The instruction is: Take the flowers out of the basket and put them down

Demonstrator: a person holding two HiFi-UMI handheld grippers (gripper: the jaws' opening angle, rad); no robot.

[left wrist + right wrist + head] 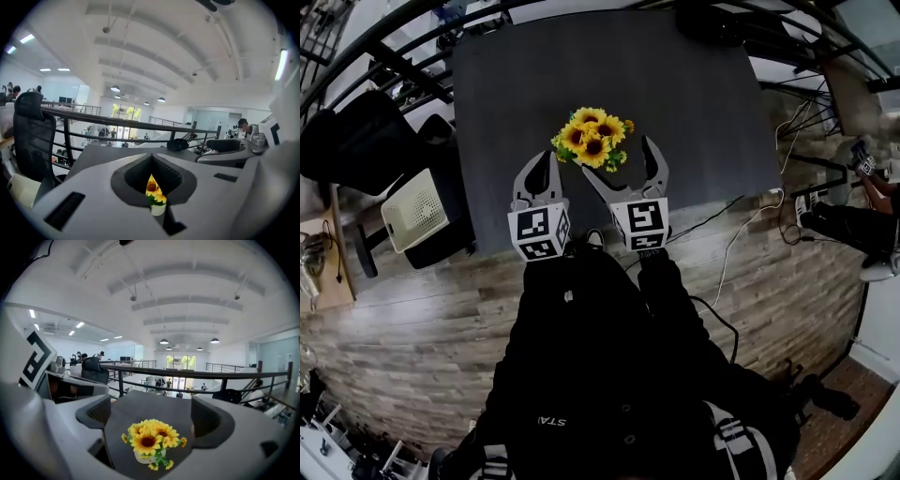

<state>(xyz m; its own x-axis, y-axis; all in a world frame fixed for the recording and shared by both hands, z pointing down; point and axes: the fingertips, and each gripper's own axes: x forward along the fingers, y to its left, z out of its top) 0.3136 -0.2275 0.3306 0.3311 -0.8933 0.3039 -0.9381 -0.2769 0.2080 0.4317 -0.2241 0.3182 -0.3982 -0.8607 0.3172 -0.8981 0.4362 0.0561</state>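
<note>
While the flowers [592, 139] stand upright in their white basket [146, 457], mid-frame on the dark table [694, 94], right gripper [616, 156] gapes empty just below them, tips nearly flanking, the nearer tool. Left gripper [547, 157] pinched closed on nothing, lower left of them.

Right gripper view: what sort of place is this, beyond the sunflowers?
Probably an open-plan office, perhaps on an upper level. A black railing runs behind the dark table, a black office chair stands at the left, and pendant lamps hang from a white ceiling.
</note>
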